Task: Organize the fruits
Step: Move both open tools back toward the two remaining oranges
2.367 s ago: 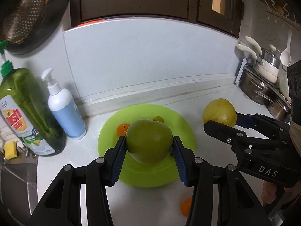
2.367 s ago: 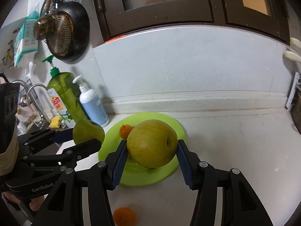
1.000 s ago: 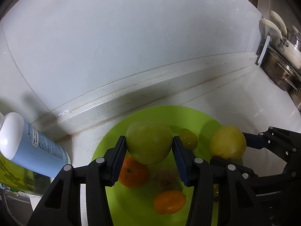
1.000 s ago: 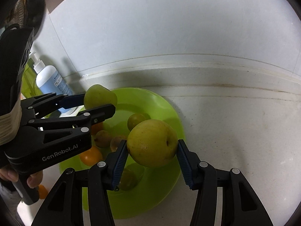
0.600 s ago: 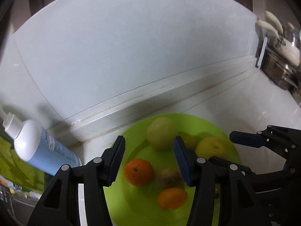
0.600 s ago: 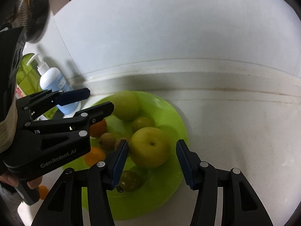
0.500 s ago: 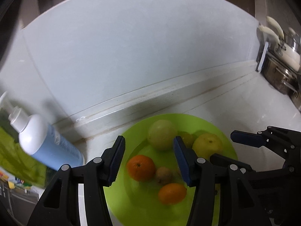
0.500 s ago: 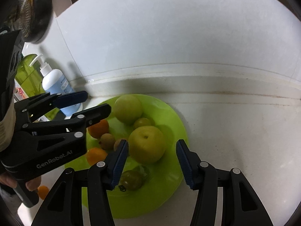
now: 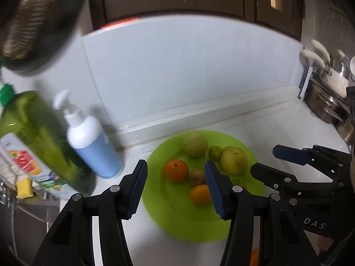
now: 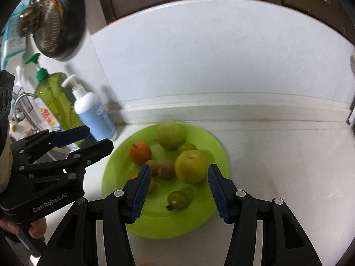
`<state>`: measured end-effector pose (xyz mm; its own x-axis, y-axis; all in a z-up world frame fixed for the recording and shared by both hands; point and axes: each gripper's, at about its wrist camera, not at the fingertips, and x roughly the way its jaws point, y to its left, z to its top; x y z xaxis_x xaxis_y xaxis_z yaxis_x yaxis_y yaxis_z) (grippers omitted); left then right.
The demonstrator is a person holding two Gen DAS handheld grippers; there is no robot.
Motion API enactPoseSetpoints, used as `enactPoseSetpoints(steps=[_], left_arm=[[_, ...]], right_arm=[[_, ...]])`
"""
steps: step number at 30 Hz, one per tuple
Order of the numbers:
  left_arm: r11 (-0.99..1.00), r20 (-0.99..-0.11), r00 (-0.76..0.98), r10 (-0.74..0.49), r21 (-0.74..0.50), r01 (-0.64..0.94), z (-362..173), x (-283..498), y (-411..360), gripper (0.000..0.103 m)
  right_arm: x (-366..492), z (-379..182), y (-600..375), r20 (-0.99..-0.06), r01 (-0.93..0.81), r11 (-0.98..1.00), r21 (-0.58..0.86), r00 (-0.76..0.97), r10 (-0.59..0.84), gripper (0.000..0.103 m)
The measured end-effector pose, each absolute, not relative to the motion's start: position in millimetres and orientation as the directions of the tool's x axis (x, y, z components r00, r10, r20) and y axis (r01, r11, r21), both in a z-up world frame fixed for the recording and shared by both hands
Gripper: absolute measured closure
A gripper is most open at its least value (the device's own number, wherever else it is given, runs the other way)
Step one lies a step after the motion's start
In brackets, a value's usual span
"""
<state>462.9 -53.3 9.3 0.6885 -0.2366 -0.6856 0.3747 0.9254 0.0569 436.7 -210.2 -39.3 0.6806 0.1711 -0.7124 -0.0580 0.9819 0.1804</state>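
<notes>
Fruits sit together on the green plate (image 10: 219,155), which lies on the white counter (image 10: 277,166) close to the far wall. I see a pale green apple (image 10: 170,134) at the far edge of the plate, a larger yellow-green apple (image 10: 190,166) nearer and to its right, and a small green fruit (image 10: 186,148) between them. An orange (image 10: 140,152) lies on the left side, two small brown fruits (image 10: 166,170) sit in the middle, a second orange fruit (image 9: 200,194) lies nearer, and a small green fruit with a dark stem (image 10: 178,200) is nearest of all.

My left gripper (image 9: 176,186) hangs above the near left part of the plate; its jaws are opening and grip nothing. My right gripper (image 10: 179,187) hangs above the near side of the plate, jaws parted and empty, the yellow-green apple lying below and beyond them.

A white and blue pump bottle (image 9: 91,141) and a green soap bottle (image 9: 37,141) stand left of the plate.
</notes>
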Motion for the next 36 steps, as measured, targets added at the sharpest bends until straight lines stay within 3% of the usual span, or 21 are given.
enactPoseSetpoints(steps=[14,17,23,26,36], left_arm=[[0.950,-0.618,0.754,-0.222,0.037,0.310,45.3,388.1,-9.2,0.037],[0.957,-0.612,0.763,-0.208,0.035,0.289,45.5,372.8,-0.2,0.034],[0.967,-0.603,0.779,-0.175,0.043,0.250,42.8,341.1,18.8,0.030],[0.971,-0.598,0.784,-0.165,0.042,0.236,40.5,325.8,27.0,0.027],[0.978,-0.595,0.795,-0.117,0.070,0.196,23.3,293.0,48.2,0.026]], right_arm=[[369.5,4.5,-187.1,-0.649,-0.071,0.985,0.160,0.744,0.159,0.046],[357.5,7.7,-182.5,-0.647,-0.065,0.987,0.150,0.748,0.148,0.038],[333.6,10.6,-172.3,-0.643,-0.062,0.990,0.130,0.754,0.132,0.038],[320.4,10.8,-167.5,-0.638,-0.058,0.990,0.125,0.760,0.125,0.032],[290.5,-4.3,-147.1,-0.654,-0.048,0.993,0.108,0.749,0.108,0.032]])
